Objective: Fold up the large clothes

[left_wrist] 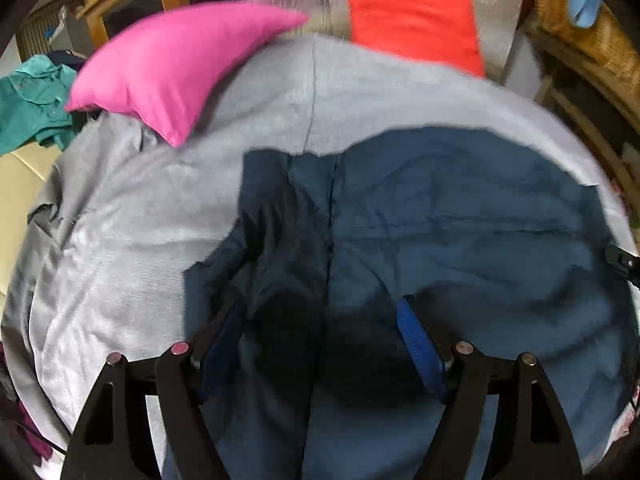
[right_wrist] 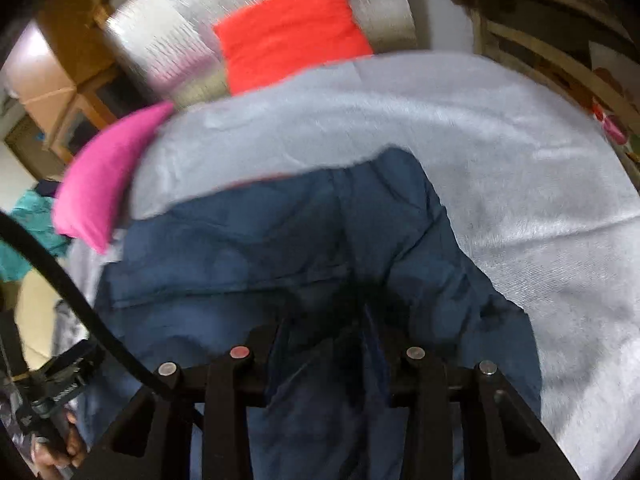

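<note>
Left wrist view: left tool [left_wrist: 320, 340] spread wide over navy garment [left_wrist: 440, 220]; right tool [right_wrist: 324, 344] pinching its fabric. Keep edges aligned, pull taut.

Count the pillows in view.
2. A pink pillow lies at the far left on the grey blanket; a red pillow leans at the back. Others may be hidden.

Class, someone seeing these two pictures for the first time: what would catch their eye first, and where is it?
Probably the dark blue garment spread over the pale grey cover, filling the foreground of both views. Beyond it, a pink cushion lies at the left and a red cushion stands at the back. The left claw straddles bunched blue fabric.
</note>
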Motion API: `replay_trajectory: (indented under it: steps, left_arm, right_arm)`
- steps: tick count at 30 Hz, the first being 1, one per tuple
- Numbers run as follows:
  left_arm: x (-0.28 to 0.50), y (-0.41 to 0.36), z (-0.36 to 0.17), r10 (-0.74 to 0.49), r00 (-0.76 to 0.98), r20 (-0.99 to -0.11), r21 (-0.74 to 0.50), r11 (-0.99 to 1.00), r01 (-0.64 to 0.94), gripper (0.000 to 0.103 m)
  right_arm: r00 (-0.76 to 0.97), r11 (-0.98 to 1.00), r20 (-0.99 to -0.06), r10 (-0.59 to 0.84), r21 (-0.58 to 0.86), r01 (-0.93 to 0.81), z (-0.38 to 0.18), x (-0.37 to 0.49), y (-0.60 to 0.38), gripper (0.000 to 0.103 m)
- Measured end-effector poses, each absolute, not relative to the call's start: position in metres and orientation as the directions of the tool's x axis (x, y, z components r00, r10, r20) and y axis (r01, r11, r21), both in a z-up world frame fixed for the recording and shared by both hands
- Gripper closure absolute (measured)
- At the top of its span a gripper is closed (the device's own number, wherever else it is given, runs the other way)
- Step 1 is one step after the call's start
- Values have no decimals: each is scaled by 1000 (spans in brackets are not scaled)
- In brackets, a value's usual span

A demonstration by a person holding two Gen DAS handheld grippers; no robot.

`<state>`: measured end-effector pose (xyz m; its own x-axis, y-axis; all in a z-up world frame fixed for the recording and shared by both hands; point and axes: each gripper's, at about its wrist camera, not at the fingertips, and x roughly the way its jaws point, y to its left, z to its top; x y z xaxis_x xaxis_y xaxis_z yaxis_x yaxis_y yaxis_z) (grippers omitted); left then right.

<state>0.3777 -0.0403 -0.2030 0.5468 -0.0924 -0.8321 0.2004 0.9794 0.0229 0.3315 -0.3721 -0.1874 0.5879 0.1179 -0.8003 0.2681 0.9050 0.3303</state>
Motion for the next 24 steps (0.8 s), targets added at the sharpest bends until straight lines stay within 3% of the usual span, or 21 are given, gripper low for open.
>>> replay_trajectory:
  steps: [4,10,15,19,24]
  left_arm:
    - [343,-16,-188,-119,597,-793,-7,982,187,25]
    - [284,25,-192,-114,640,-760,-27,989,143,25]
    - [247,61,-208,-209,589,-780,-206,976,73,25]
    - [234,81,-225,-297,531,-794,-355,935,-8,24]
    - [245,93,-242,-392,514,-763,-511,853,-107,23]
  right_arm:
    - [631,900,-757,170,380,213,-169,294,-366,58]
    - [667,888,-689,283,452,90,-160,221,-347,44]
    - [676,766,-592,439,640,63,-177,167,-348,26]
    - [623,613,-554,552,777,148,-218,145,-353,25]
    - [644,510,-569,512,804,305,-251,147,-372,25]
